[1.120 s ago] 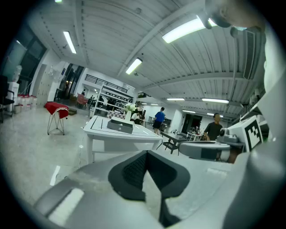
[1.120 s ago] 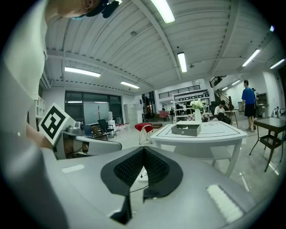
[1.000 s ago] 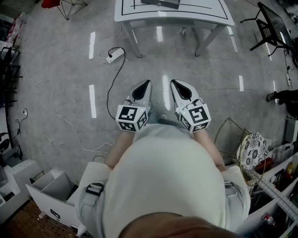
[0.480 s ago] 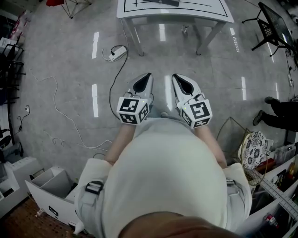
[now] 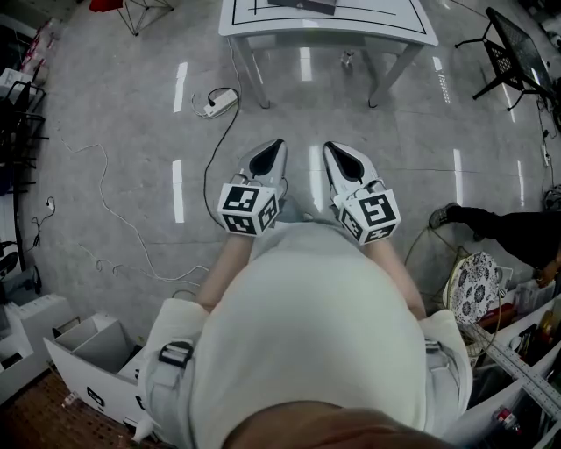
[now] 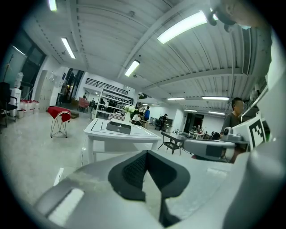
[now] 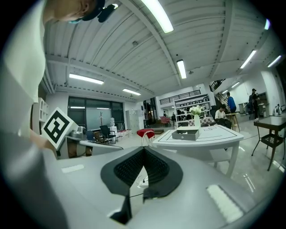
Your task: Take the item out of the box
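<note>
Far ahead stands a white table [image 5: 351,22], with a flat grey box [image 5: 302,5] on it, partly cut off by the top edge of the head view. I hold both grippers side by side in front of my body, well short of the table. My left gripper [image 5: 277,146] and my right gripper [image 5: 330,148] both point at the table, jaws shut, nothing between them. The left gripper view shows the box [image 6: 118,127] on the table [image 6: 134,136] beyond the shut tips [image 6: 146,152]. In the right gripper view the box [image 7: 185,133] lies past the shut tips [image 7: 144,148].
A power strip [image 5: 216,103] and its cable trail over the grey floor on the left. White open drawers [image 5: 92,355] stand at lower left. At right are a wire basket with a patterned item [image 5: 473,281], a black chair [image 5: 513,48] and a person's leg [image 5: 491,224].
A person's leg has come further into the head view from the right edge. My two grippers stay shut and have hardly moved.
</note>
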Demonstrator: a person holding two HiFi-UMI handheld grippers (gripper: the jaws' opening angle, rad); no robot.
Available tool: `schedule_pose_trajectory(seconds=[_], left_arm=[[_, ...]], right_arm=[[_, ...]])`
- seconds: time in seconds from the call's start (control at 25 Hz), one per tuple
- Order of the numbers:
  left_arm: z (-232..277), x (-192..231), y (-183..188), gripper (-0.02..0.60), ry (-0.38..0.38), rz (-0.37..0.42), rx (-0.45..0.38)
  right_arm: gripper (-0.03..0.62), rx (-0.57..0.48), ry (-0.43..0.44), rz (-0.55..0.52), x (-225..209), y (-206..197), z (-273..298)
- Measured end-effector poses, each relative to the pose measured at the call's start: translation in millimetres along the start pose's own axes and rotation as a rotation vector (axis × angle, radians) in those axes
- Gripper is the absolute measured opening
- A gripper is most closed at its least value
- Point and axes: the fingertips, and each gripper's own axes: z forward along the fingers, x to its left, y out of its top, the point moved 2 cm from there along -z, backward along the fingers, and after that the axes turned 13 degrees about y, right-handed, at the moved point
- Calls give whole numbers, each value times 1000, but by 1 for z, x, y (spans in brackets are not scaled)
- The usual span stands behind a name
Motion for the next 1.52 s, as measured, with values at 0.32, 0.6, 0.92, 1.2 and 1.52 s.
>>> schedule_pose_trajectory(seconds=[0.32, 0.6, 0.92, 1.2, 1.52], left_arm=[[5, 0, 0, 0, 5, 0, 7], [25, 8, 4, 0, -3, -10, 16], [66, 20, 18, 0, -24, -22, 16], [104, 36, 33, 0, -34, -17, 22], [151, 60, 62, 0, -48, -5, 27]], right_arm=[[-3, 15, 10, 22, -3, -5, 8], [-3, 19, 2, 28, -21, -4, 19], [-3, 24, -13, 34, -54, 1, 45], [-3, 25, -19, 36, -85, 10, 74], [-3, 25, -31, 45, -121, 28, 113]])
